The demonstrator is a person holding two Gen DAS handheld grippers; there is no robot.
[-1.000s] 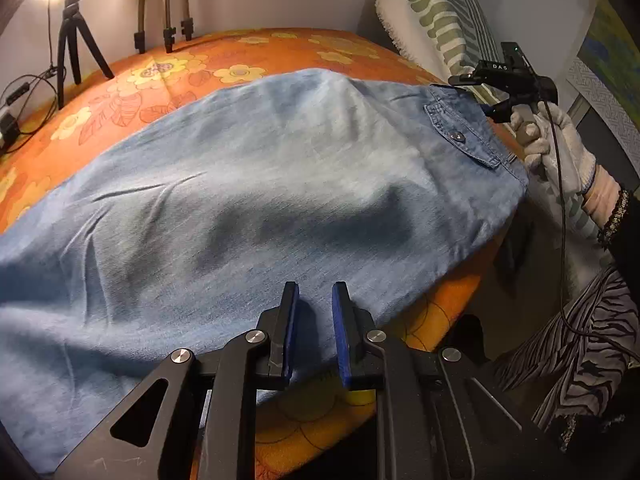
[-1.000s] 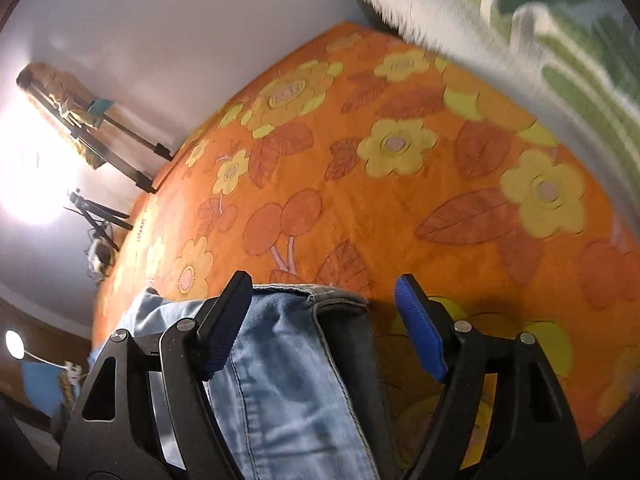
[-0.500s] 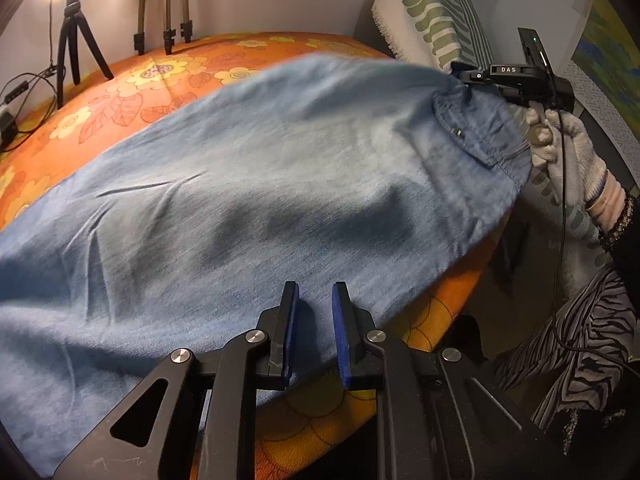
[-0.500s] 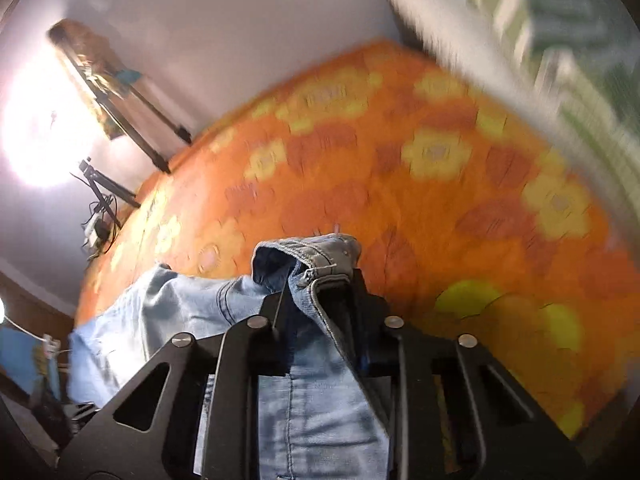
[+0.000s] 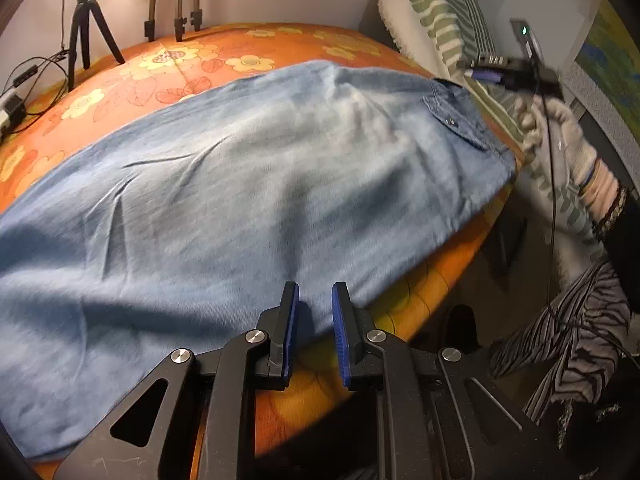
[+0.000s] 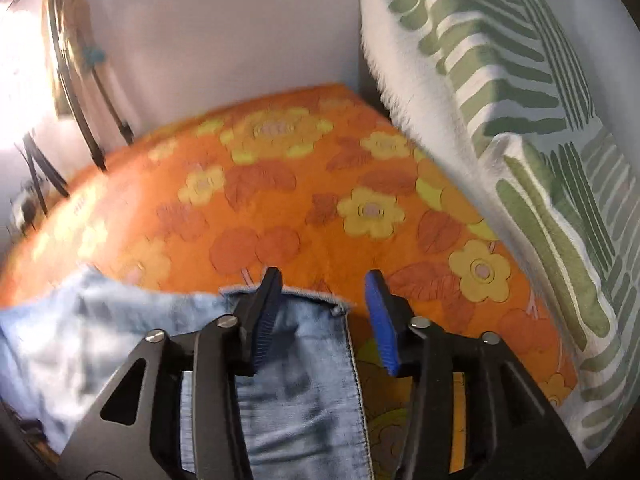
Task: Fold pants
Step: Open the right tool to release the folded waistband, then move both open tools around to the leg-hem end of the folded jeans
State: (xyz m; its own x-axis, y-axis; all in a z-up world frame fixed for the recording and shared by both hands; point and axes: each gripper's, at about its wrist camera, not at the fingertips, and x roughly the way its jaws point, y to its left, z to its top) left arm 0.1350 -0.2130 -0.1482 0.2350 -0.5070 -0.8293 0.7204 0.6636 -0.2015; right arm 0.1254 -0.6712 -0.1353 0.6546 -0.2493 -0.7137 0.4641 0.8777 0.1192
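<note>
**Black grippers, blue pads, a gloved hand**

The left gripper (image 5: 312, 328) is built of matte black arms with triangular cut-outs, joined by round silver screw heads. Ribbed blue pads (image 5: 340, 332) are fitted on the inner faces of its fingers. The same black frame, silver screws and blue pads (image 6: 380, 320) are seen on the right gripper (image 6: 320, 316). From the left wrist view, the right gripper's top is marked by a small green light, and a thin black cable (image 5: 554, 200) is led down from it. A pale knitted glove is worn on the right hand (image 5: 560, 136), with a beaded bracelet (image 5: 610, 212) at the wrist, a dark sleeve and zebra-striped clothing (image 5: 576, 344) below.
</note>
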